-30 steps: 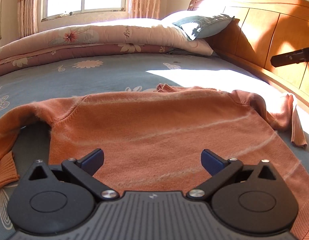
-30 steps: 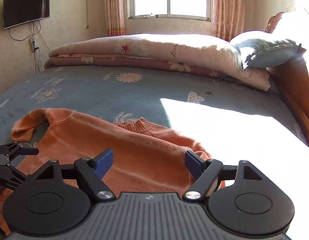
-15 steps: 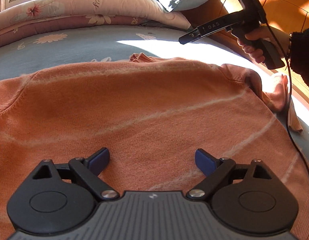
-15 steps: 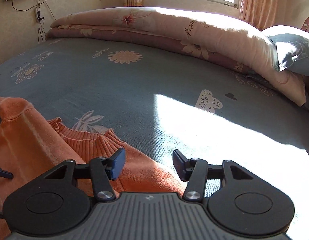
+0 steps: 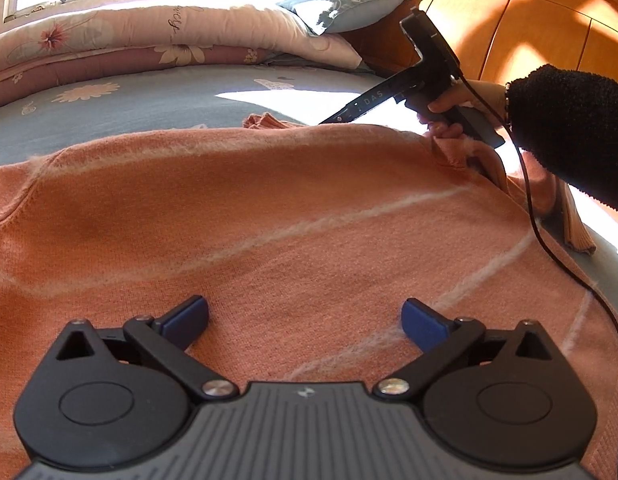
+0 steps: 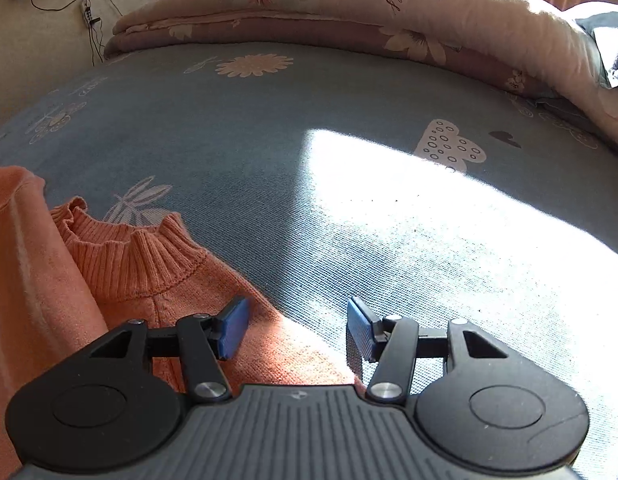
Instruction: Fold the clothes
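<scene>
An orange knit sweater (image 5: 269, 208) with pale stripes lies spread flat on the grey-blue bed sheet (image 5: 149, 100). My left gripper (image 5: 305, 320) hovers low over its body, open, with nothing between the blue pads. In the right wrist view the ribbed collar (image 6: 141, 252) and shoulder edge of the sweater (image 6: 245, 344) lie at lower left. My right gripper (image 6: 295, 328) is open over that shoulder edge, left pad above the knit, right pad above the sheet. In the left wrist view a hand (image 5: 449, 108) in a black sleeve holds the right gripper's handle at the far shoulder.
A folded floral quilt (image 5: 149, 40) and a pillow (image 5: 341, 4) lie along the far side of the bed. A wooden headboard (image 5: 529, 32) rises at right. The gripper's cable (image 5: 541, 236) trails across the sweater. A sunlit patch (image 6: 429, 220) covers the sheet.
Both grippers have dropped closer to the sweater. The right gripper moved down to the shoulder by the collar, and its fingers stand wider apart than half a second ago.
</scene>
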